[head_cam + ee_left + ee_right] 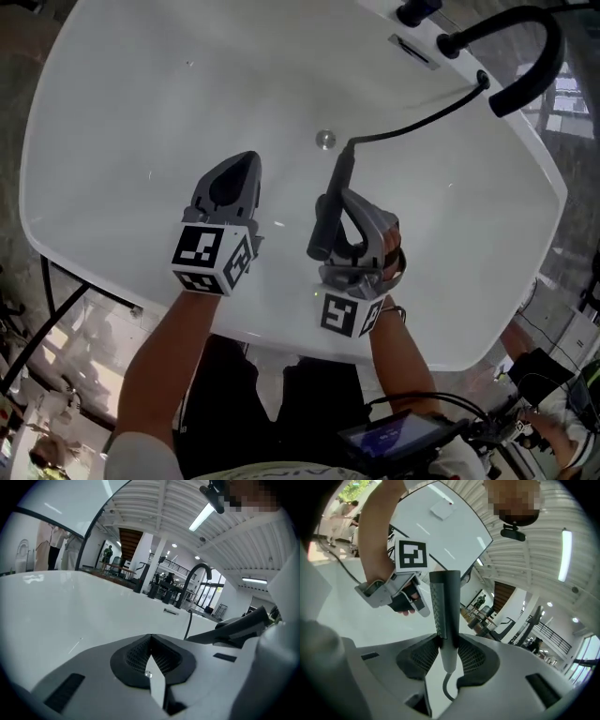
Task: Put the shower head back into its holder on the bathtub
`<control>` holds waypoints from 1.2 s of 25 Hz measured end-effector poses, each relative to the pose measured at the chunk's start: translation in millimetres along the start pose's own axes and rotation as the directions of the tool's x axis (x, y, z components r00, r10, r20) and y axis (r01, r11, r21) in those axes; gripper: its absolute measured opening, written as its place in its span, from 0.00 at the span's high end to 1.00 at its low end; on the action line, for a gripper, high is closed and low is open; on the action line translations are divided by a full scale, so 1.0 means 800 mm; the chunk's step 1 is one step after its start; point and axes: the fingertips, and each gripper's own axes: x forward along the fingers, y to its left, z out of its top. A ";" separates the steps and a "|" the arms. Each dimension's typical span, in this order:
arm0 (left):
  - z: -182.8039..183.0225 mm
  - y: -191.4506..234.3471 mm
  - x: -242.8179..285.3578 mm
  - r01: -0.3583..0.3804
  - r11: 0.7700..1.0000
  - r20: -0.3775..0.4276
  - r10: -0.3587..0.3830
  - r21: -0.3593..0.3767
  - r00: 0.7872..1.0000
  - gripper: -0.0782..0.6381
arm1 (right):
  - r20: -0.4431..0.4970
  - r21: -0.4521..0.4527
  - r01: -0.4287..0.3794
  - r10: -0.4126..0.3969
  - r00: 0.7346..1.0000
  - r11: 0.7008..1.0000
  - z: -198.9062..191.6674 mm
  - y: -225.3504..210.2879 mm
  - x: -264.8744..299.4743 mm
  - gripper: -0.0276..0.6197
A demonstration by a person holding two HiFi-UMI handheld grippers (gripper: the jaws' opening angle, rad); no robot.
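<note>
The shower head is a dark grey wand with a black hose that runs to the tub's far rim. My right gripper is shut on its handle above the white bathtub. In the right gripper view the shower head stands upright between the pads. My left gripper hovers beside it on the left, shut on nothing; its jaws meet at the tip. A black fitting sits on the far rim; I cannot tell whether it is the holder.
A curved black faucet arches over the tub's far right rim. The drain lies in the tub floor ahead of both grippers. An overflow plate is on the far wall. A black frame stands left of the tub.
</note>
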 end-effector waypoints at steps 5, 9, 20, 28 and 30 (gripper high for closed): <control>0.043 -0.062 -0.071 0.029 0.999 0.022 -0.030 0.041 0.999 0.87 | 0.028 0.104 0.093 -0.097 0.995 0.990 0.073 -0.072 -0.079 0.75; 0.060 -0.111 -0.098 0.081 0.995 0.023 -0.082 0.063 0.996 0.87 | 0.048 0.163 0.208 -0.219 0.975 0.964 0.112 -0.145 -0.139 0.75; 0.168 -0.254 -0.155 0.182 0.975 0.105 -0.195 0.126 0.975 0.87 | 0.124 0.212 0.440 -0.471 0.874 0.873 0.210 -0.353 -0.287 0.75; 0.210 -0.318 -0.170 0.240 0.960 0.126 -0.259 0.147 0.958 0.87 | 0.251 0.232 0.480 -0.529 0.810 0.846 0.254 -0.455 -0.317 0.75; 0.212 -0.319 -0.171 0.234 0.961 0.128 -0.253 0.149 0.959 0.87 | 0.270 0.223 0.492 -0.538 0.798 0.841 0.244 -0.471 -0.315 0.75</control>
